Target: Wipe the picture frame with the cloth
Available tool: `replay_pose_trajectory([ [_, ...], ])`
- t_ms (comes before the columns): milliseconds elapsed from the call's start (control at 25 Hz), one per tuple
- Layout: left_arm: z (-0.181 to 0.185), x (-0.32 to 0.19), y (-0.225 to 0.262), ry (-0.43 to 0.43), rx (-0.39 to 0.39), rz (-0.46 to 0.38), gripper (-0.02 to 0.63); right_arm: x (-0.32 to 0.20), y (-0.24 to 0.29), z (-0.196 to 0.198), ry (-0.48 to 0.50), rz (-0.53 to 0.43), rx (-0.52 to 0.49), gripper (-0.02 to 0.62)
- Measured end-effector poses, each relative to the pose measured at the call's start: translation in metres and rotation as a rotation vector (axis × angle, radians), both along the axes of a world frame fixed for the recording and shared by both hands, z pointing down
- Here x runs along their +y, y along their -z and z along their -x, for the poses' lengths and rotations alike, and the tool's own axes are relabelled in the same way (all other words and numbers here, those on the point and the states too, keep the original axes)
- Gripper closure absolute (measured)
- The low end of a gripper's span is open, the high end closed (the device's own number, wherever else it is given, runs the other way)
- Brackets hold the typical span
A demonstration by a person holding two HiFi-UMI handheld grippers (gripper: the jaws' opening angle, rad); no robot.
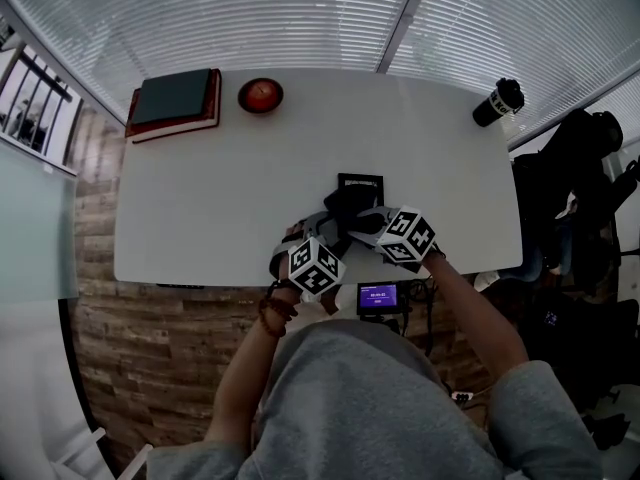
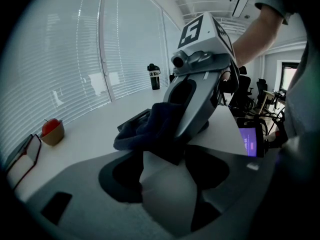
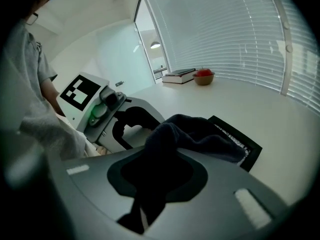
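The table (image 1: 200, 208) lies open to the left and right of the frame (image 1: 360, 180), which the cloth (image 1: 345, 206) partly covers. Books (image 1: 175, 103) and a bowl (image 1: 260, 95) stand far left, a bottle (image 1: 498, 101) far right, well apart from it.

Reference: picture frame (image 1: 361, 180), on the table (image 1: 200, 208), toward the near edge.
- Cloth (image 1: 347, 204): on the frame's near part, draped over it, spilling toward the person.
- Right gripper (image 1: 358, 218): near-right of the frame, cloth between its jaws.
- Left gripper (image 1: 328, 222): near-left of the frame, just beside the cloth and the right gripper.
- Books (image 1: 175, 100): stacked, far-left of the frame, at the table's far left corner.
- Bowl (image 1: 260, 96): behind and left of the frame, just right of the books.
- Bottle (image 1: 498, 102): far-right of the frame, upright, at the table's far right corner.
- Small screen (image 1: 380, 297): nearer than the frame, past the table's near edge.
- Chair (image 1: 575, 188): right of the frame, off the table.
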State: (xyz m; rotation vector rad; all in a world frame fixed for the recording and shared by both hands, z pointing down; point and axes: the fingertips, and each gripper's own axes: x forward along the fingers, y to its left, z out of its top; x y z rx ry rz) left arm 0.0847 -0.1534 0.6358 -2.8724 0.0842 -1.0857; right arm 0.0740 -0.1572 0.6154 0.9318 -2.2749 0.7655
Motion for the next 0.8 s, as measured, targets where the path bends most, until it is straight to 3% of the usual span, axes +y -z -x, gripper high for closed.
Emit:
replay_pose_trajectory([
  [240,0.000,-0.001,0.000,0.002,0.000,0.003,0.331,0.003,0.005,0.004,0.008,0.020,-0.069,0.520],
  [480,0.000,-0.001,-0.001,0.001,0.002,-0.001,0.330,0.022,0.026,0.026,0.062,0.066,-0.294,0.520],
  [720,-0.001,0.000,0.000,0.001,0.002,0.001,0.331,0.028,0.067,0.027,0.134,-0.028,-0.403,0.518],
  [800,0.000,-0.001,0.000,0.001,0.004,-0.001,0.331,0.018,0.085,0.014,0.137,-0.093,-0.367,0.518],
])
